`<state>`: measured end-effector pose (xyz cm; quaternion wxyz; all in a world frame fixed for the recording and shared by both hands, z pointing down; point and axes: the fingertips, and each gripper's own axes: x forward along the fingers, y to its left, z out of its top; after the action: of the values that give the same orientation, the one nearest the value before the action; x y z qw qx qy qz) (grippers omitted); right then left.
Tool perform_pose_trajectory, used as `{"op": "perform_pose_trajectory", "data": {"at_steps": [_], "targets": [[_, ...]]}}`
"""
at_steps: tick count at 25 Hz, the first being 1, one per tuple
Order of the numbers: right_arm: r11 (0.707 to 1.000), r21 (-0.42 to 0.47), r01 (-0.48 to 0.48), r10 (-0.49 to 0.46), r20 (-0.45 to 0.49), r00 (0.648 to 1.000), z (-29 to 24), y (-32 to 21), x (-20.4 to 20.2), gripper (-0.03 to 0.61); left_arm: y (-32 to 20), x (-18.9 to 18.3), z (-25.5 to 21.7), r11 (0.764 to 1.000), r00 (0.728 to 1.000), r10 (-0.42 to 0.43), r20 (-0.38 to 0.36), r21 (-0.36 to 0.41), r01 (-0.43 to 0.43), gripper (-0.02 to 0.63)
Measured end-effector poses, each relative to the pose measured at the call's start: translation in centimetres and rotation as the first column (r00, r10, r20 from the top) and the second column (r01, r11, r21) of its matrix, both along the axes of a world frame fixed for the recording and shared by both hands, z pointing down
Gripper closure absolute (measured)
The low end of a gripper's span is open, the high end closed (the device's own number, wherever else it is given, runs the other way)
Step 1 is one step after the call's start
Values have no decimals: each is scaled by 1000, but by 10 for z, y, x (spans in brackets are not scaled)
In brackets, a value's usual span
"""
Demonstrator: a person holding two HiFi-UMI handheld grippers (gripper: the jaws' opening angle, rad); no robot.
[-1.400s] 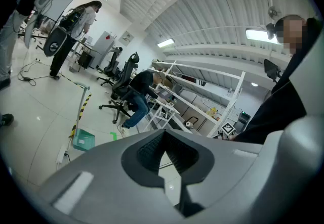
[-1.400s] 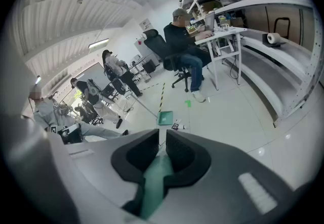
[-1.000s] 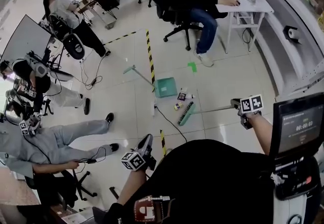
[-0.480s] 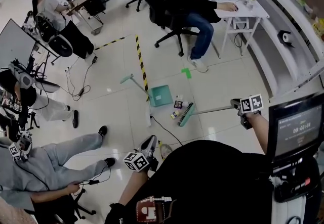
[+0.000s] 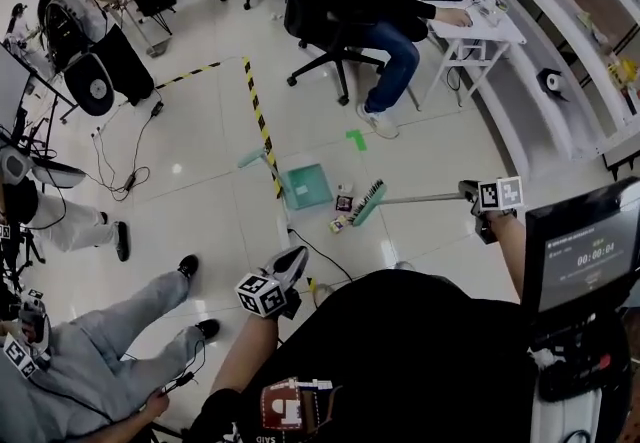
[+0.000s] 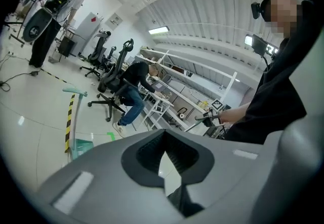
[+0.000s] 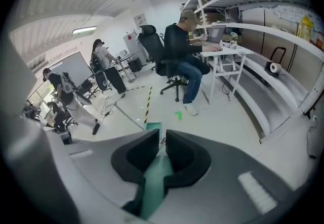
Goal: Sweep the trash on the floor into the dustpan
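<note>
Glossy white floor (image 5: 200,211) crossed by yellow-black tape (image 5: 256,121). The green dustpan (image 5: 306,185) rests on the floor beside the tape, and small trash pieces (image 5: 343,203) lie between it and the head of the broom (image 5: 368,203). Right gripper (image 7: 162,142): fingers clamped on the broom's green handle. Left gripper (image 6: 165,143): fingers pressed together with nothing between them, well apart from the dustpan.

The person is wearing a black top (image 5: 420,361), with a red-and-white badge (image 5: 290,406) hanging at that top's front. The left gripper (image 5: 290,259) and the right gripper (image 5: 466,195) are showing grey shells, black ribbed pads (image 7: 139,154) and black-and-white marker cubes (image 5: 259,295).
</note>
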<state>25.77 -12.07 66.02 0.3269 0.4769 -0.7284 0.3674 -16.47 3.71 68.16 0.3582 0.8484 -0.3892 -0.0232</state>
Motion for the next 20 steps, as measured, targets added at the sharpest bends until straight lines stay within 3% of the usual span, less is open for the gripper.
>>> {"op": "perform_pose_trajectory", "data": {"at_steps": [4,9,13,20], "targets": [[1000,-4,31,-31,-13,999,9,-52,-3,541,-31,0,3,1000,1000,-18,12,-15,18,615],[983,-16,184,-184,-17,983,48,-157,-8,541,-67,12,3,988,989,-132,73,-75,137,615],[949,-53,312,-313,-26,949,88,-238,-7,541,-94,40,7,955,960,-259,105,-122,270,615],[878,-80,472,-478,-95,873,129,-310,-63,541,-113,56,11,939,950,-293,106,-157,307,615]]}}
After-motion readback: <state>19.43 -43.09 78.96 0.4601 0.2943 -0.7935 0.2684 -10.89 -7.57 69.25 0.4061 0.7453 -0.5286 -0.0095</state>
